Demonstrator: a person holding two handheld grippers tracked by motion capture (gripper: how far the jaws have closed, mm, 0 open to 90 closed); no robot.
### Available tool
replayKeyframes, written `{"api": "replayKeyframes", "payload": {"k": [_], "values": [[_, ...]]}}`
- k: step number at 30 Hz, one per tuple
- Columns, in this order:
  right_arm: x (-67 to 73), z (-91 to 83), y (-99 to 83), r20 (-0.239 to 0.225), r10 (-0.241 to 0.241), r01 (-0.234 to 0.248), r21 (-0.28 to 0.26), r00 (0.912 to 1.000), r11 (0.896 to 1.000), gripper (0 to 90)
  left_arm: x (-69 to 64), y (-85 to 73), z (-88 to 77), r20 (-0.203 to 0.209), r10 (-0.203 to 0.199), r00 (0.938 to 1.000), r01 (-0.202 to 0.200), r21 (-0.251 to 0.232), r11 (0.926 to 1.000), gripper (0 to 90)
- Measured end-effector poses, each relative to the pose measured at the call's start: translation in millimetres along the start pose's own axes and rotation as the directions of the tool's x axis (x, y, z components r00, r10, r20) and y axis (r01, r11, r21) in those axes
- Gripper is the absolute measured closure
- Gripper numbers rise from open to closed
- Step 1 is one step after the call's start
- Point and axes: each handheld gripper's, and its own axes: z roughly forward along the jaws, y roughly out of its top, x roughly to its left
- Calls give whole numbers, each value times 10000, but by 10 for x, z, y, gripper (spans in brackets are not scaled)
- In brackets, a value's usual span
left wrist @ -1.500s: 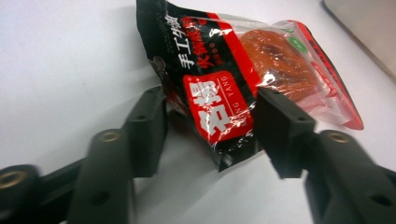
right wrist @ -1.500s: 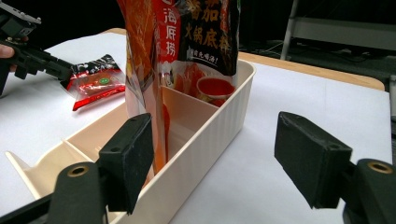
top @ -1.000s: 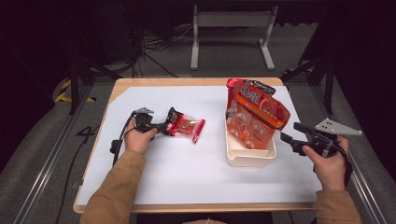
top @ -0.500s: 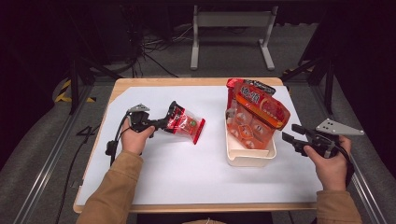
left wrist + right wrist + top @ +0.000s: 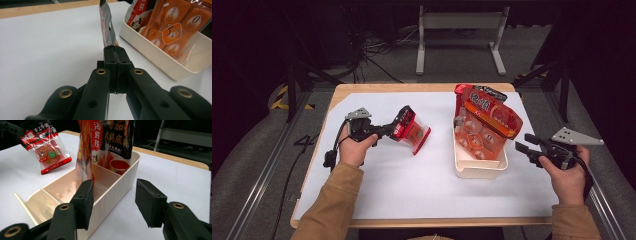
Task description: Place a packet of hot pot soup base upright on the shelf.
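Note:
My left gripper (image 5: 389, 129) is shut on the edge of a small red and clear packet (image 5: 413, 134), which it holds tilted just above the white sheet. In the left gripper view the closed jaws pinch the packet's (image 5: 107, 25) lower edge. A cream bin (image 5: 479, 170) stands at the right with a large orange pouch (image 5: 486, 125) leaning in it and a dark pouch (image 5: 117, 142) behind. My right gripper (image 5: 524, 147) hovers open just right of the bin (image 5: 117, 182). Its jaws have just been closing, with nothing pressed between the pads.
A white sheet (image 5: 412, 185) covers the wooden table (image 5: 412, 89). The bin's front compartments (image 5: 50, 197) hold nothing. A metal stand (image 5: 459, 35) and cables (image 5: 377, 50) lie on the floor beyond the far edge.
My left hand has lifted the small packet off the sheet and tipped it upward. The right gripper's jaws have narrowed while that hand kept its place.

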Motion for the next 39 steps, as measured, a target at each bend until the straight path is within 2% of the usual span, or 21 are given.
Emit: {"api": "replayKeyframes", "payload": {"k": [6,9,10,11,14,18,19,21,27,31,35,39], "values": [[-1,5,-1,-2,1,-1,17,10000,10000,489,-71,49,-76,73,151,9999,-150,-108,9998,900],[-4,4,-3,10,36,-36,29,10000,10000,490,-118,78,-113,41,333,9994,-333,-82,9994,900],[-6,3,-4,14,45,-45,25,10000,10000,490,-125,91,-128,25,570,9984,-570,-46,9984,900],[-7,2,-5,14,54,-54,21,10000,10000,490,-145,95,-139,7,489,9988,-489,-45,9988,900],[-9,-2,-5,4,62,-62,16,10000,10000,490,-165,113,-171,18,599,9982,-599,-110,9981,900],[-15,-4,-10,15,81,-81,41,10000,10000,490,-193,133,-225,156,580,9982,-578,-102,9983,900],[-16,-5,-11,8,92,-92,51,10000,9999,490,-196,145,-245,150,743,9971,-742,-77,9972,900],[-21,-4,-12,11,72,-72,42,10000,10000,490,-220,151,-267,295,666,9973,-664,-103,9977,900],[-30,-2,-19,44,98,-99,56,9999,9999,489,-304,201,-363,554,1228,9909,-1245,278,9918,899],[-36,2,-23,51,125,-125,80,9999,9999,489,-355,224,-422,714,1338,9884,-1369,418,9897,900],[-36,9,-27,39,171,-172,119,9998,9998,488,-421,274,-483,881,1748,9806,-1806,621,9816,900],[-48,1,-31,55,202,-203,88,9998,9998,488,-465,309,-529,1060,1903,9760,-1984,715,9775,900]]}}
